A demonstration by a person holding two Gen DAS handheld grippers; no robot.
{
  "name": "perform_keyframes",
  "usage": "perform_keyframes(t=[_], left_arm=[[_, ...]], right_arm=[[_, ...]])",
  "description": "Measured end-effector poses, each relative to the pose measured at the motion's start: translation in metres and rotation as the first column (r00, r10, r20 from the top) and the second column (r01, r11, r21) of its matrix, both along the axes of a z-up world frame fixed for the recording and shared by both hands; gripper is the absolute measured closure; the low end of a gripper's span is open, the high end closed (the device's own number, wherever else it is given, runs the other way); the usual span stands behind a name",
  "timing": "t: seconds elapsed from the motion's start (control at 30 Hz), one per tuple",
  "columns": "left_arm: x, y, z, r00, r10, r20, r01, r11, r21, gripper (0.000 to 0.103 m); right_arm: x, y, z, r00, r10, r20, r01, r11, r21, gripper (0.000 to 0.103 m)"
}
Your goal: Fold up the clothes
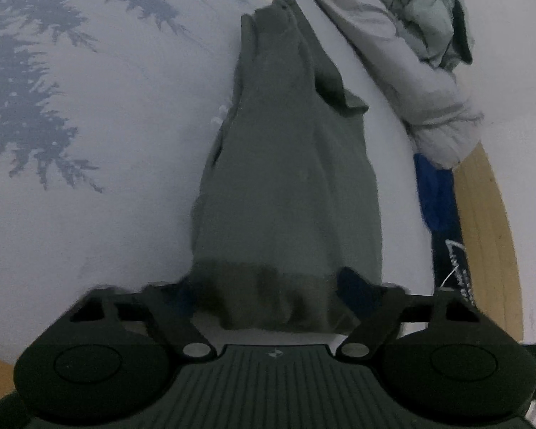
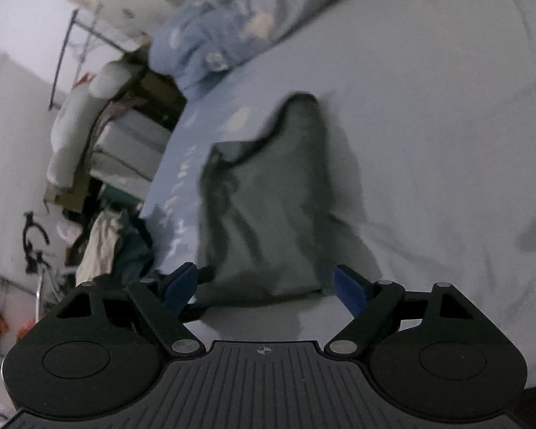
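Left gripper (image 1: 268, 286) wide apart, seemingly astride the dark garment (image 1: 286, 178).

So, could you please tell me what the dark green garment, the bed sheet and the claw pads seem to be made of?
The dark green garment looks like a soft matte knit or cotton: limp folds, no sheen. The bed sheet seems a thin woven cotton, pale and creased. The right claw has pads that look like blue rubber or foam, on black matte plastic links; blur leaves this open.
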State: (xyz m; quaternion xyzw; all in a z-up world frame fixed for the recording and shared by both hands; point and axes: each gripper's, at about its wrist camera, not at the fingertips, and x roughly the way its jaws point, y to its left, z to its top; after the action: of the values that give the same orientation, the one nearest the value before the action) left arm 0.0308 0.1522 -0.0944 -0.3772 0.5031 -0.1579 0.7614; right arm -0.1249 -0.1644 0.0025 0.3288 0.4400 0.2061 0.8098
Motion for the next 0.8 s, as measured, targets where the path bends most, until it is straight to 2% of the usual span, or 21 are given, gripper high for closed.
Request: perform_keyframes(t=[0.03, 0.07, 0.1, 0.2, 0.27, 0.37, 0.43, 0.57, 0.63, 0.73, 0.8], left_arm=[[-0.001, 0.000, -0.002, 1.000, -0.002, -0.006, 0.002, 1.000, 0.001, 0.058], [-0.002, 0.001, -0.004, 1.000, -0.003, -0.013, 0.003, 1.000, 0.000, 0.062], [-0.004, 0.002, -0.005, 1.000, -0.003, -0.013, 0.003, 1.000, -0.005, 0.071], [-0.007, 0.006, -0.007, 1.000, -0.001, -0.009, 0.000, 1.000, -0.023, 0.076], [-0.010, 0.007, -0.007, 1.000, -0.001, -0.003, 0.001, 0.999, -0.035, 0.078], [-0.013, 0.011, -0.007, 1.000, 0.007, 0.000, -0.007, 0.998, -0.064, 0.079], [-0.016, 0.013, -0.007, 1.000, 0.013, 0.005, -0.013, 0.997, -0.082, 0.080], [-0.020, 0.017, -0.007, 1.000, 0.027, 0.007, -0.026, 0.993, -0.111, 0.081], [-0.021, 0.018, -0.007, 0.999, 0.032, 0.007, -0.031, 0.992, -0.125, 0.081], [-0.023, 0.018, -0.005, 0.999, 0.044, 0.014, -0.042, 0.988, -0.148, 0.082], [-0.023, 0.018, -0.001, 0.998, 0.050, 0.028, -0.045, 0.985, -0.164, 0.082]], right_arm=[[0.004, 0.004, -0.014, 1.000, -0.001, -0.005, 0.001, 1.000, -0.003, 0.017], [0.010, 0.007, -0.030, 1.000, 0.002, -0.017, -0.002, 1.000, -0.001, 0.017], [0.014, 0.011, -0.043, 0.999, 0.000, -0.035, 0.000, 1.000, 0.000, 0.018], [0.022, 0.022, -0.073, 0.998, -0.002, -0.059, 0.003, 1.000, 0.011, 0.019], [0.025, 0.027, -0.084, 0.999, -0.007, -0.044, 0.009, 0.999, 0.048, 0.019], [0.027, 0.034, -0.085, 0.999, 0.007, -0.048, -0.003, 0.997, 0.079, 0.020], [0.028, 0.039, -0.085, 0.998, 0.017, -0.054, -0.011, 0.995, 0.098, 0.025], [0.030, 0.045, -0.090, 0.998, 0.029, -0.059, -0.021, 0.992, 0.122, 0.025], [0.032, 0.040, -0.095, 0.998, -0.008, -0.067, 0.018, 0.987, 0.159, 0.028], [0.037, 0.034, -0.103, 0.994, -0.064, -0.092, 0.081, 0.977, 0.197, 0.047], [0.039, 0.035, -0.106, 0.990, -0.074, -0.118, 0.096, 0.975, 0.199, 0.080]])
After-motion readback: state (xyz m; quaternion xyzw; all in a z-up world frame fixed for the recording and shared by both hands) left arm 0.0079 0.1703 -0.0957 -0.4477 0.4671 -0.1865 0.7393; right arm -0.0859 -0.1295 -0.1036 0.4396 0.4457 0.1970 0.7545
